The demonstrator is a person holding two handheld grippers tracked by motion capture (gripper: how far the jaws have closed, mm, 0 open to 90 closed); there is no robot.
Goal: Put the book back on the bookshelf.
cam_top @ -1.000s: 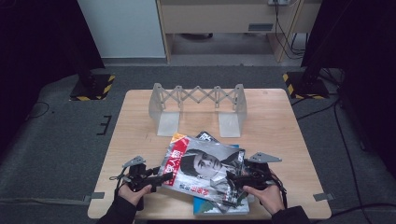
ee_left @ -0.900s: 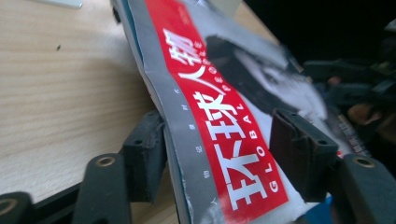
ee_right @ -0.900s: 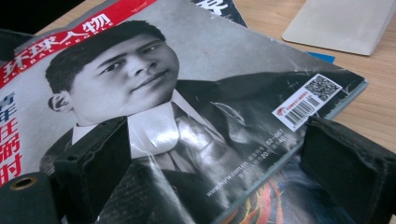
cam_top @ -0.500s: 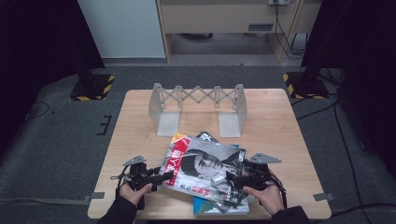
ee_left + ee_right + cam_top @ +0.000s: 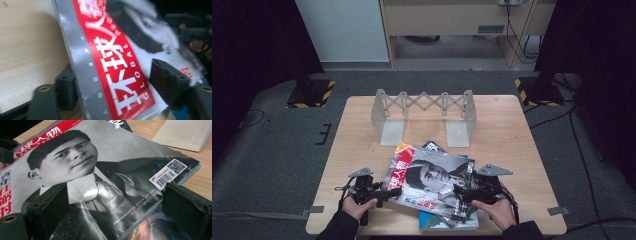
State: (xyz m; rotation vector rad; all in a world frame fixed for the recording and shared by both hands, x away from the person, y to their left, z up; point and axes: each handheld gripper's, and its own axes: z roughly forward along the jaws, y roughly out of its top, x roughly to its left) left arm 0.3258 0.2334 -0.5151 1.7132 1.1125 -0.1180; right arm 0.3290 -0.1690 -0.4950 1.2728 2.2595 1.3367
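Observation:
A magazine (image 5: pixel 432 175) with a portrait cover and a red title strip lies tilted on a small pile near the table's front edge. My left gripper (image 5: pixel 384 192) is at its left edge. In the left gripper view the red strip of the magazine (image 5: pixel 112 62) runs between the jaws of the left gripper (image 5: pixel 117 82): one below, one above the cover. They have just been closing a little and still stand apart. My right gripper (image 5: pixel 459 192) is at the right edge. One jaw of the right gripper (image 5: pixel 112 210) rests over the magazine (image 5: pixel 100 157), and the other is off its edge.
A blue book (image 5: pixel 437 224) and a dark magazine (image 5: pixel 435 146) lie under the held one. A pale grey accordion book stand (image 5: pixel 424 107) stands at the back of the wooden table (image 5: pixel 362 140); its base plate (image 5: pixel 185 132) lies just beyond the pile.

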